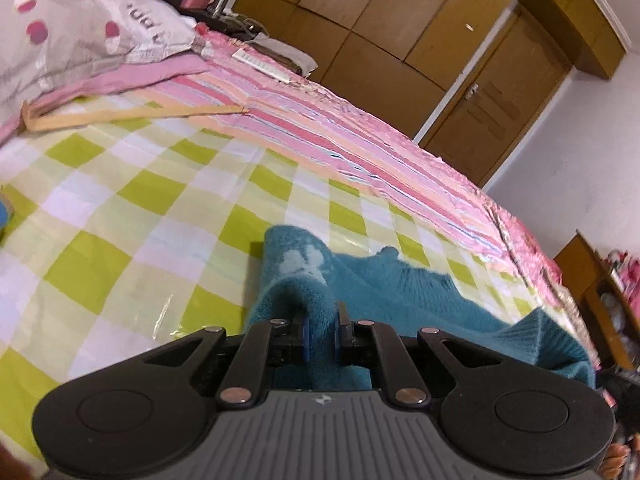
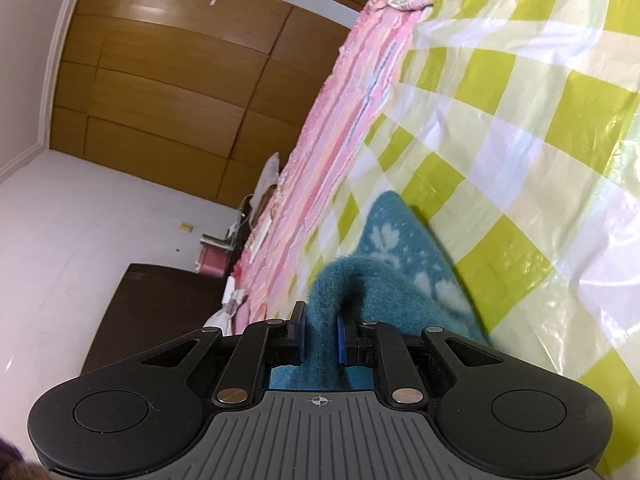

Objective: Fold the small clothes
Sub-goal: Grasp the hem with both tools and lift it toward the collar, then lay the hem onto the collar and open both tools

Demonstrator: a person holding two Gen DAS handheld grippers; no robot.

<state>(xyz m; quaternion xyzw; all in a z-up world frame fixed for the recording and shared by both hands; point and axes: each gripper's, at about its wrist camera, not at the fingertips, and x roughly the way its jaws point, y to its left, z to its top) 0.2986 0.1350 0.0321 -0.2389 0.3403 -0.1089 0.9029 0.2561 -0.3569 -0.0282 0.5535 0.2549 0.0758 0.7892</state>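
A small teal knitted garment [image 1: 384,288] with pale flower marks lies on a green and white checked plastic sheet [image 1: 132,216] on the bed. My left gripper [image 1: 322,334] is shut on a bunched fold of it and lifts that part a little off the sheet. In the right wrist view the same teal garment [image 2: 404,252] shows again. My right gripper [image 2: 320,336] is shut on another bunched fold of it. The rest of the garment trails onto the checked sheet [image 2: 520,140].
A pink striped bedspread [image 1: 320,120] lies under the sheet. A wooden hanger [image 1: 120,116] and a grey spotted pillow [image 1: 80,40] are at the far left. Wooden wardrobes [image 1: 380,20] and a door [image 1: 492,92] stand beyond the bed. A dark cabinet [image 2: 160,312] is beside the bed.
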